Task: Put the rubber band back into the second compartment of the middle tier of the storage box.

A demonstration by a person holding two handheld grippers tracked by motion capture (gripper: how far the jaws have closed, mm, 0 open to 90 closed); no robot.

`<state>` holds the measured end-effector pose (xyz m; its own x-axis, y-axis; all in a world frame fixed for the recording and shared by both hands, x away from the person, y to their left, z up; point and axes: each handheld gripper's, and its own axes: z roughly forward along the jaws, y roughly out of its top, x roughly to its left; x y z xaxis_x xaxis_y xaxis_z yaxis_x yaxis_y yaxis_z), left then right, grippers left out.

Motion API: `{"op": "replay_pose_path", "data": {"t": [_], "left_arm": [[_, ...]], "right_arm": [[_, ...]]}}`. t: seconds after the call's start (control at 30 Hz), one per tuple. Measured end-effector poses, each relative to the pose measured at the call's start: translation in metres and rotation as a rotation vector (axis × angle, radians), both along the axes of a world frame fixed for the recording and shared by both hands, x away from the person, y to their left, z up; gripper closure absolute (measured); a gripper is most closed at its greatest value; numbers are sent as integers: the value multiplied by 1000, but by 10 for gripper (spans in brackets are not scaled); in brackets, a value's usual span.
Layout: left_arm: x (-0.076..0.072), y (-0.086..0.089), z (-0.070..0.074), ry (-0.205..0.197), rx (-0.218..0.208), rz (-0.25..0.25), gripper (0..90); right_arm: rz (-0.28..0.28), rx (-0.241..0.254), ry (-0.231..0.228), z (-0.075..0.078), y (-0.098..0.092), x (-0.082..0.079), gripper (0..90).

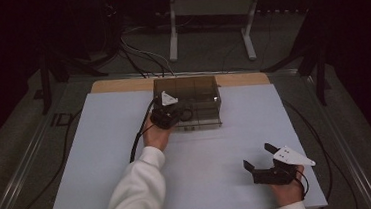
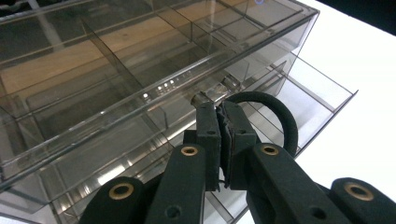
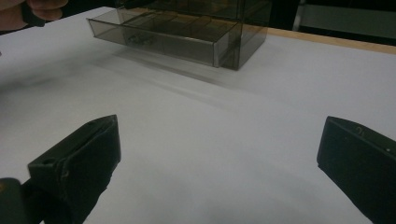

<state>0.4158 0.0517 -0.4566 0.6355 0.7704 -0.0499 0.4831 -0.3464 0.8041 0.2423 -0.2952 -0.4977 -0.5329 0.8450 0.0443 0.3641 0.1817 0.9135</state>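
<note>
At the far middle of the white table [image 1: 102, 156] stands a smoke-tinted clear drawer box [image 1: 192, 89], its lower drawer [image 3: 154, 39] pulled out toward the near side. The left gripper [image 2: 223, 121] hangs over that open drawer with its jaws pressed together on a black hair tie [image 2: 280, 114], pinching one side of the loop while the rest arcs free to the right. The tie looks soft, light and elastic, so it will likely sag and swing instead of holding its shape. A pinch across the band, as here, seems the sound hold, and on release it may bounce or roll against the thin dividers. The drawer is probably light, rigid plastic, slick and easy to scratch, and the whole box could slide on the smooth table if pushed.

Near the right edge, the right gripper [image 1: 260, 161] rests low over the table with its jaws wide apart and nothing between them.

Which compartment lies under the tie is hard to tell, since the stacked clear walls overlap. The pinched stretch of the band is hidden between the pads, and dim light blurs the drawer's handle.
</note>
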Motion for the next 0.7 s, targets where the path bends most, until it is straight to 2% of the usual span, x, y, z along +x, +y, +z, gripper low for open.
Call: {"op": "replay_pose_path", "data": {"t": [0.7], "left_arm": [[4, -11, -13, 34, 52, -9, 877]], "right_arm": [[-1, -2, 3, 0, 1, 0, 3]]}}
